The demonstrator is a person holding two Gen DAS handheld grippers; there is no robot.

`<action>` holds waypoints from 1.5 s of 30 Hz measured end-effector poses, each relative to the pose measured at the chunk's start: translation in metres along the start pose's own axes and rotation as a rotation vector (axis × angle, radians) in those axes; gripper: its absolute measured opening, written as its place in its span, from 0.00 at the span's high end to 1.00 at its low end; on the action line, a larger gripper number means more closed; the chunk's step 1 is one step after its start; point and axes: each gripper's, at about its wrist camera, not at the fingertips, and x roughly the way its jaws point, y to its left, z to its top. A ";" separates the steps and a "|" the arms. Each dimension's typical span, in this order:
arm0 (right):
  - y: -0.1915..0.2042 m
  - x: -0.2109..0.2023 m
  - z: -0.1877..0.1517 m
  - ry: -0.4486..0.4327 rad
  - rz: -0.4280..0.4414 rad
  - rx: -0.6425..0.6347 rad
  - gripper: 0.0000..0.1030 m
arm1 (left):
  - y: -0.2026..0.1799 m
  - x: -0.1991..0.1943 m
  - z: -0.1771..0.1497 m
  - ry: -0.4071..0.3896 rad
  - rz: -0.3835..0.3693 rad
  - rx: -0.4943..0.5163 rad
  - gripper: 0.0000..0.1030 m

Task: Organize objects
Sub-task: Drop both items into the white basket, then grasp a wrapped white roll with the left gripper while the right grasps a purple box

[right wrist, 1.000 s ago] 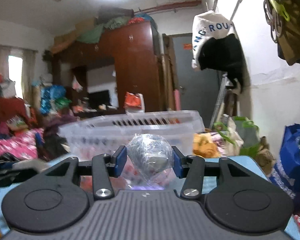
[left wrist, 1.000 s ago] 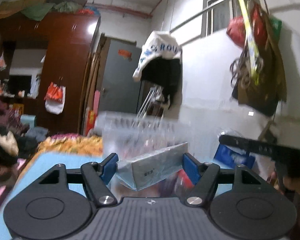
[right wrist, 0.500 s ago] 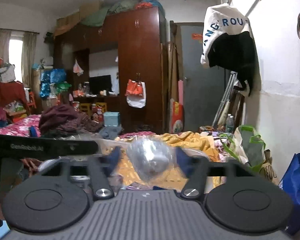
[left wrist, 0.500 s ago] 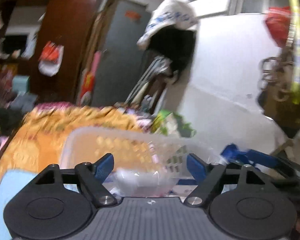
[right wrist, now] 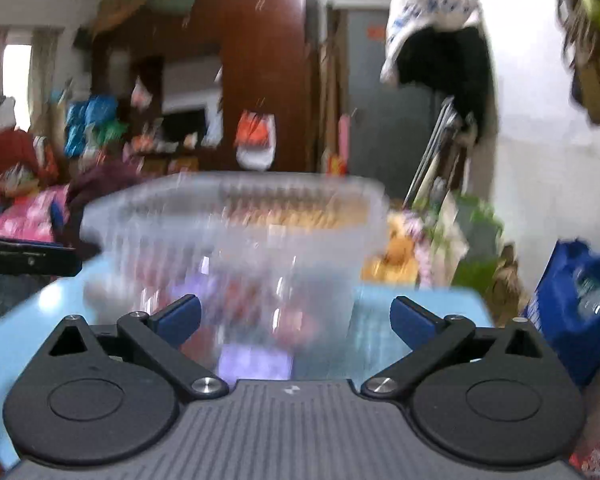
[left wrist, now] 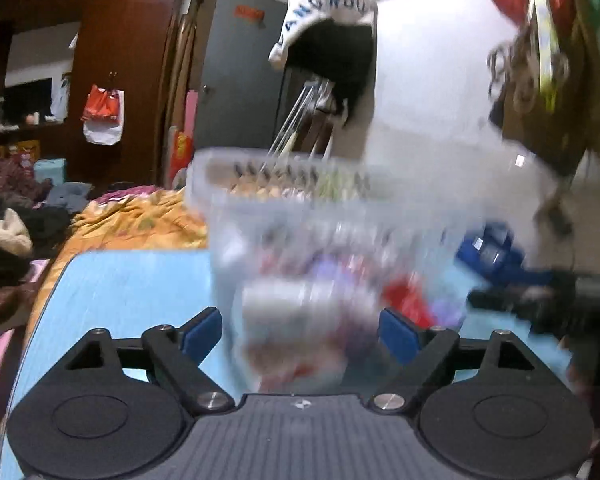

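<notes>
Facing the clear plastic basket [left wrist: 300,216] on the light-blue table [left wrist: 132,280], we see our left gripper [left wrist: 300,330] opening, its jaws holding nothing. Our right gripper [right wrist: 296,320] gapes fully, also empty. Blurred packets fill the basket; sorting looks well along, though what remains outside is unseen.

Left claw [left wrist: 300,330] opening, empty; right claw [right wrist: 296,318] wide.

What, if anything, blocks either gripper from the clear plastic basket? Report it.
Nothing visible does. The left gripper, jaws opening, and the open right gripper both face the clear basket directly on the blue table, with nothing between their fingers.
</notes>
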 end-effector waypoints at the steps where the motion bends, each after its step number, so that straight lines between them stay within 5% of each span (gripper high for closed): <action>1: -0.004 0.003 -0.003 0.022 0.017 0.040 0.00 | 0.000 0.001 -0.007 0.005 0.006 0.006 0.14; 4: -0.015 0.010 -0.007 0.032 0.077 0.126 0.03 | 0.004 0.009 -0.016 0.041 -0.009 -0.020 0.14; 8: -0.007 0.024 -0.010 0.085 0.043 0.058 0.18 | 0.007 0.023 -0.019 0.078 0.015 -0.032 0.14; 17: 0.009 0.033 -0.018 0.109 0.087 0.002 0.20 | -0.008 0.048 -0.027 0.158 0.057 0.007 0.14; 23: 0.014 0.021 -0.021 0.086 0.065 -0.026 0.36 | -0.013 0.045 -0.027 0.151 0.079 0.034 0.15; 30: 0.020 0.008 -0.028 0.029 0.036 -0.021 0.41 | -0.015 0.034 -0.029 0.087 0.110 0.041 0.25; 32: 0.018 0.007 -0.027 0.024 0.044 -0.005 0.42 | -0.013 0.027 -0.031 0.067 0.107 0.040 0.49; 34: 0.016 0.006 -0.028 0.013 0.042 0.005 0.43 | -0.007 0.019 -0.033 0.058 0.065 0.027 0.54; 40: 0.016 0.006 -0.028 0.007 0.042 0.003 0.44 | -0.012 0.009 -0.036 0.050 0.045 0.081 0.50; 42: 0.016 0.006 -0.027 0.004 0.041 0.003 0.44 | -0.010 0.009 -0.035 0.034 0.031 0.060 0.34; 45: 0.014 0.007 -0.028 0.004 0.049 0.015 0.44 | -0.004 0.010 -0.031 0.005 0.026 0.023 0.30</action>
